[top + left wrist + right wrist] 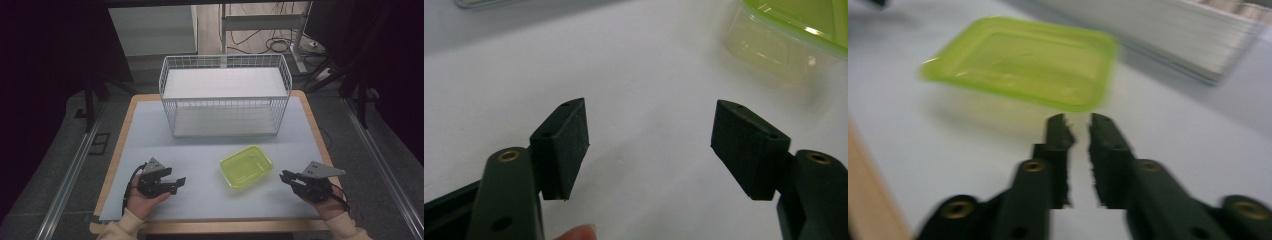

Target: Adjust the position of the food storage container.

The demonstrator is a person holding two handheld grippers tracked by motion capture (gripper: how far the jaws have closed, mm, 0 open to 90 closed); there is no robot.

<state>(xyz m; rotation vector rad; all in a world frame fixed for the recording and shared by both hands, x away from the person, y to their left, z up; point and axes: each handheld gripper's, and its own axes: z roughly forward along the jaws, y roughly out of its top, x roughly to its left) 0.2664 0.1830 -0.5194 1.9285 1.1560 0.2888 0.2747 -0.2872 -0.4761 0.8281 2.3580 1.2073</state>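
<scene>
A lime-green translucent plastic container (246, 166) lies on the pale mat, right of centre; it also sits at the upper right of the left gripper view (794, 35) and just beyond the jaws in the right gripper view (1023, 60). My left gripper (180, 181) rests in a hand at the front left, pointing right toward the container, jaws open with bare mat between them (649, 130). At the front right, my right gripper (283, 175) points left at the container's near corner, jaws shut with only a thin slit and nothing between them (1080, 125).
A white wire basket (225, 95) with a white shelf stands at the back of the table, behind the container. The pale mat (150, 130) covers a wooden tabletop (118, 150). Desk legs and cables lie on the floor beyond.
</scene>
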